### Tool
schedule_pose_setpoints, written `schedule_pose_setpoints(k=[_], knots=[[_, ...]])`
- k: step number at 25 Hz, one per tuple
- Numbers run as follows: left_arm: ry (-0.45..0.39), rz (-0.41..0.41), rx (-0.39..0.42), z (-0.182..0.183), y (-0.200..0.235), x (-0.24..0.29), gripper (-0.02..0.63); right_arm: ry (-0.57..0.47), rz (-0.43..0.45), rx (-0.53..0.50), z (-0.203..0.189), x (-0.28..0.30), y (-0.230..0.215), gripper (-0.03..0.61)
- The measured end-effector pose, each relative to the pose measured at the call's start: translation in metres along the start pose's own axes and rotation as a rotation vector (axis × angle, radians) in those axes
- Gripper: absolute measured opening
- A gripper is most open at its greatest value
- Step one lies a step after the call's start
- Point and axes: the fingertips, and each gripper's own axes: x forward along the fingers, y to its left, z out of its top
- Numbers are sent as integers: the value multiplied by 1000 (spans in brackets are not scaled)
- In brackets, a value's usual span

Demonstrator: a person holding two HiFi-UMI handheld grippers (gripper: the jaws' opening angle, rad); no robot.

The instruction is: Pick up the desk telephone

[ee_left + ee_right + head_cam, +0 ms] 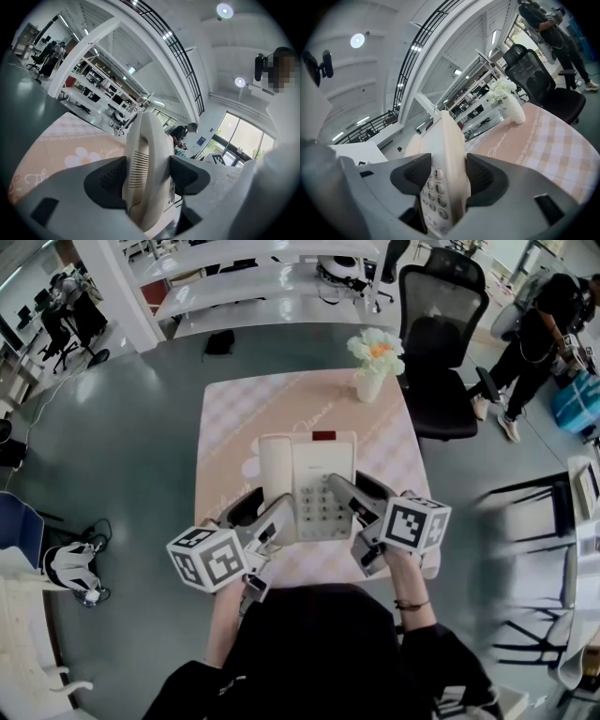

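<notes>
Cream plastic desk telephone (307,488), handset in its cradle on the left, grey keypad on the right, red patch at its far edge: centre of the head view, over the near half of a small square table (234,418) covered in a pink checked cloth. Whether its base touches the cloth cannot be told.

Left gripper (270,517), lower left of centre: jaws clamped on the handset side of the telephone.

Right gripper (360,499), lower right of centre: jaws clamped on the keypad side.

White vase of pale flowers (373,367): far right corner of the table.

Black mesh office chair (441,343): upper right, just beyond the table.
</notes>
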Motion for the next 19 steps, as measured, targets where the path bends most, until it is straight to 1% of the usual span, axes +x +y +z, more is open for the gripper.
schedule_pose_setpoints(k=[4,7,11,19], knots=[[2,2,9,0,-1,0,284,-1,1,3,-1,-1,1,222],[2,4,11,0,-1,0,284,-6,22,3,-1,0,3,222],[6,4,12,1,-1,3,284,-1,-5,8,0,-2,-2,222],[15,5,17,0,-1,4,284,1,-4,7,0,-2,-3,222]])
